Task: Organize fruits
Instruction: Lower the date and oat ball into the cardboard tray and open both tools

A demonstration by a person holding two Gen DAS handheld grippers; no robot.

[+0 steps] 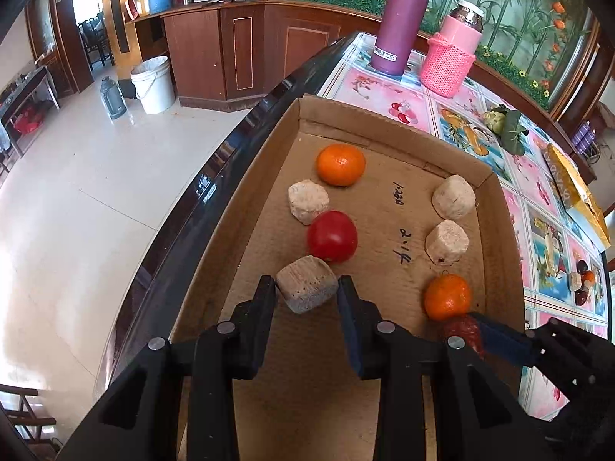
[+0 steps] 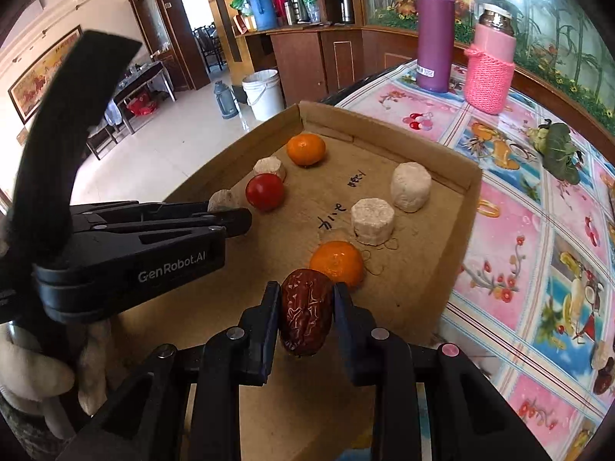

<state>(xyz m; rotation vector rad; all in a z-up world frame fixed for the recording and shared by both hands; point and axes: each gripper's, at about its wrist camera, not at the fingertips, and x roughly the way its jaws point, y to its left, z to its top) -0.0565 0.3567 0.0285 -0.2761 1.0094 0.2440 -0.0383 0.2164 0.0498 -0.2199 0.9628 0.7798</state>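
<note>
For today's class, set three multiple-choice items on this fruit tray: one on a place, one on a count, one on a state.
1. Where is the tomato?
A. In the cardboard tray
B. On the floor
C. Beside the purple flask

2. How many oranges are in the tray?
A. One
B. Two
C. Four

3. What is the right gripper doing?
A. Hanging open and empty
B. Gripping an orange
C. Gripping a red date

Answers: 1 A, it sits on the tray floor between pale blocks; 2 B, a far orange and a near orange; 3 C, both fingers press the date's sides.
</note>
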